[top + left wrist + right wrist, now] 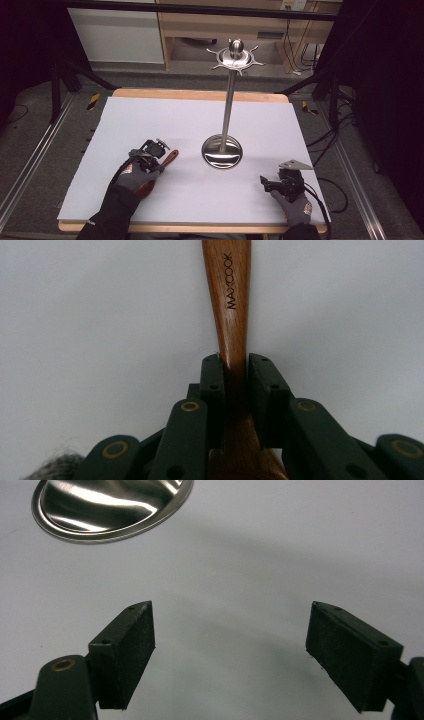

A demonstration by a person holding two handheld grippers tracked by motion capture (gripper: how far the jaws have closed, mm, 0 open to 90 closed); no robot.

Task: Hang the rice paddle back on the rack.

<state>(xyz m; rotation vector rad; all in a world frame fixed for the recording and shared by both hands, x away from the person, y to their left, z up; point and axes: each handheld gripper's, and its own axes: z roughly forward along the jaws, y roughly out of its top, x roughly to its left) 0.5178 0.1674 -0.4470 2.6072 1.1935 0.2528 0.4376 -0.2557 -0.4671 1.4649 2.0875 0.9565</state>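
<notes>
A wooden spoon [232, 300] is seen clamped at its handle by the left gripper [152, 151], low over the white board [150, 120]; the right gripper [230, 655] is held apart, empty. Hanging on the steel stand [229, 100] is judged next, requiring a lift toward its hooks.

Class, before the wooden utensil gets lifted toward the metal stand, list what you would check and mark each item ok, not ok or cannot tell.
1. Left gripper shut on the wooden utensil: ok.
2. Grip centred on the handle: ok, in the left gripper view.
3. Right gripper open, holding nothing: ok.
4. Metal stand upright on the table: ok.
5. Stand's hooks free: ok.
6. Utensil has a hanging hole: cannot tell.
</notes>
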